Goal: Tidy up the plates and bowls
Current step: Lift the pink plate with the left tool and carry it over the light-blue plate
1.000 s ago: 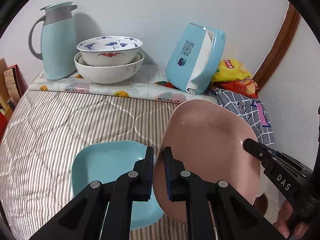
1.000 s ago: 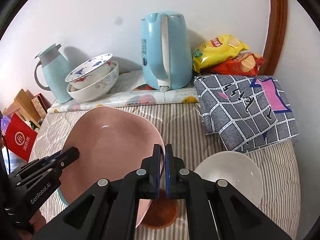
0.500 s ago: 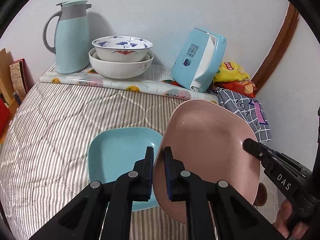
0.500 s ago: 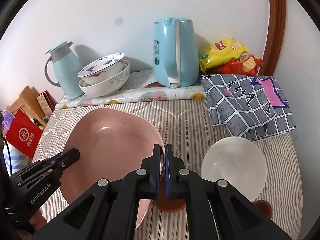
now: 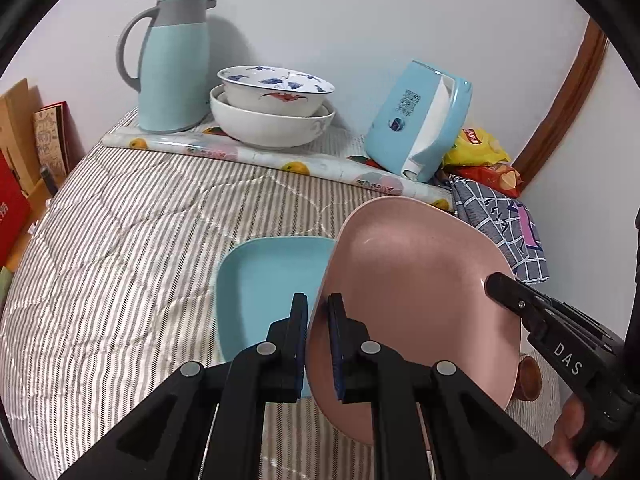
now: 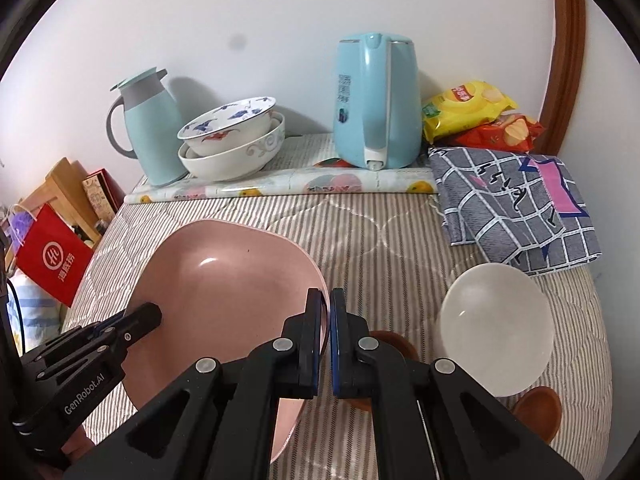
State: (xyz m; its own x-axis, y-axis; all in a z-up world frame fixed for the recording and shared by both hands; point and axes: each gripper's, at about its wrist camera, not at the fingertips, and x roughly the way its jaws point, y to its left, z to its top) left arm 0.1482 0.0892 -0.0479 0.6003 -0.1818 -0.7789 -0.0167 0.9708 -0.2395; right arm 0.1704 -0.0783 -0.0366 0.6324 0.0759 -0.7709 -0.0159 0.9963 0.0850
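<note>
We've carried the pink plate (image 5: 416, 304) sideways, both tongs (image 5: 318, 316) (image 6: 326, 316) clamped on its rim, above the bed (image 5: 132, 240), overlapping the blue plate (image 5: 264, 280); white bowl (image 6: 496, 320) lies right.

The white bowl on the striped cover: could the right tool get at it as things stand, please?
Probably not yet. The right tool is shut on the rim of the pink plate, which the left tool also grips. The white bowl lies uncovered just beside it, so the way looks free once the plate is released.

blue plate (image 5: 264, 280) partly hidden behind pink plate (image 5: 416, 300) and tool
</note>
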